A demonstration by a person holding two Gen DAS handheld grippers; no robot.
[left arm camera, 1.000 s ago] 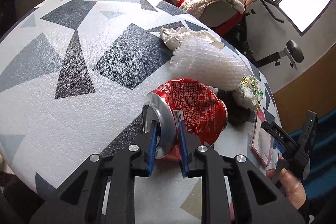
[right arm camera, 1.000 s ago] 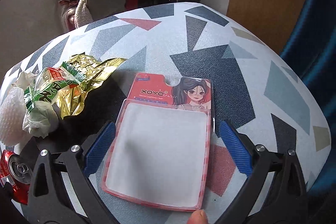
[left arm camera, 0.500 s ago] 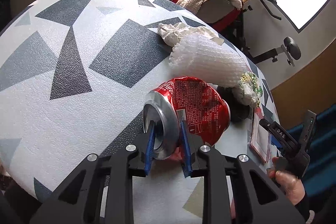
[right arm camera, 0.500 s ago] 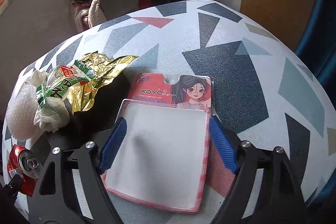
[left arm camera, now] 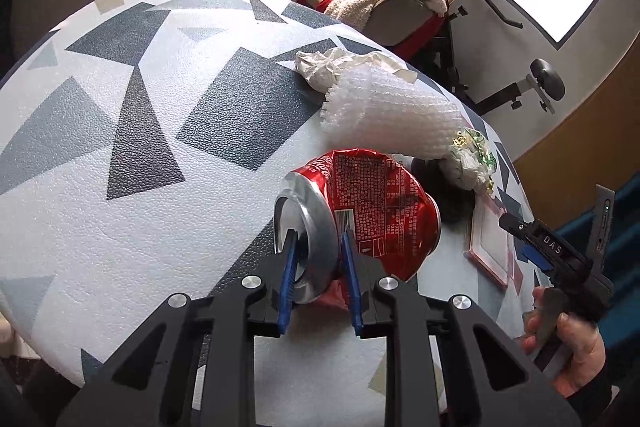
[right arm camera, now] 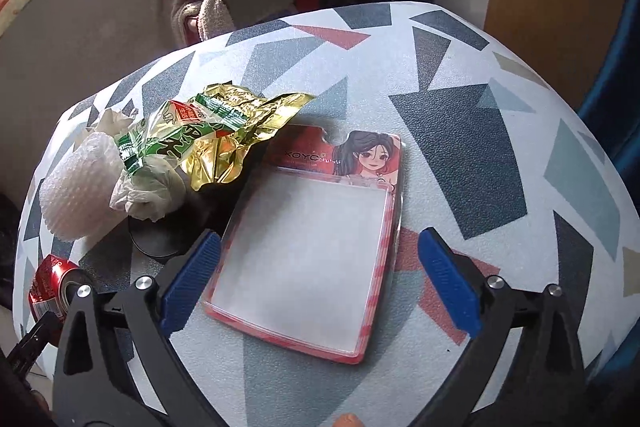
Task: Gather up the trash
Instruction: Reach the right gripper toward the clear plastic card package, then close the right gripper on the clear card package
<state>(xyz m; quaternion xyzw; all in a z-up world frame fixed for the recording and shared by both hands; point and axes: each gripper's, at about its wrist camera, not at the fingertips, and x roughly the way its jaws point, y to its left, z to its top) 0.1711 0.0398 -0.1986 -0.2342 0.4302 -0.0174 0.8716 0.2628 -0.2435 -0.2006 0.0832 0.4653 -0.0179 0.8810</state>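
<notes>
**Two claws at the trash, both grips at risk**

The left claw (left arm camera: 318, 281) pinched a crushed red can (left arm camera: 360, 215) by its rim on the tabletop (left arm camera: 120, 155); that shallow hold might slip. The right claw (right arm camera: 316, 283), its jaws opening, straddled a flat blister pack (right arm camera: 308, 247) without touching it and might skid off.

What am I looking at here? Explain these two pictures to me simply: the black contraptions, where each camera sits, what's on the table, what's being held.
No robot here: a person holds a two-fingered grabbing tool in each hand, and a wide-angle camera on each tool looks forward along its jaws.

The left tool's view shows the left gripper, its blue jaws pinched shut on the rim of a crushed red can. At its right edge a hand grips the other tool.

The right tool's view shows the right gripper, its jaws opening either side of a flat pink blister pack without touching it.

On the patterned table also lie a gold-and-green wrapper, white foam netting and crumpled tissue.
</notes>
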